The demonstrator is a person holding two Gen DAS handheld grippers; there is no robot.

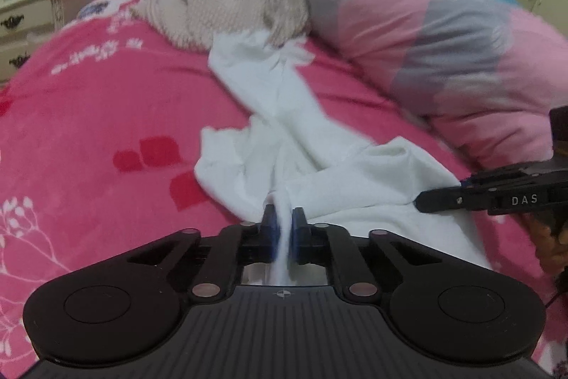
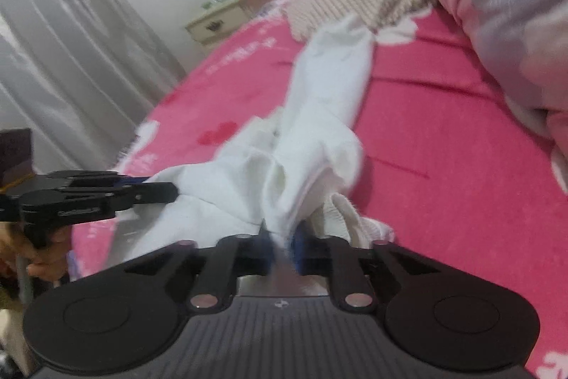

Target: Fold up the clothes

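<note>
White soft cotton garment [image 1: 284, 130] lies crumpled and stretched lengthwise on a bright pink patterned bedspread [image 1: 106, 102]. Left gripper [image 1: 283, 224] has its jaws clamped on one edge of the cloth; right gripper [image 2: 282, 235] pinches another edge. Beside the garment sit a beige knitted sweater [image 1: 213, 13] and a pink-and-grey quilt [image 1: 443, 52].

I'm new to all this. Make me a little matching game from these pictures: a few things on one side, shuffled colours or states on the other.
Things:
1. white garment
2. bedspread
3. knitted garment
4. left claw

States:
A. beige, beside the rolled quilt
B. pink, with white print
C. shut on cloth
D. stretched along the bed

Pairs: 1-D, 2-B, 3-A, 4-C
</note>
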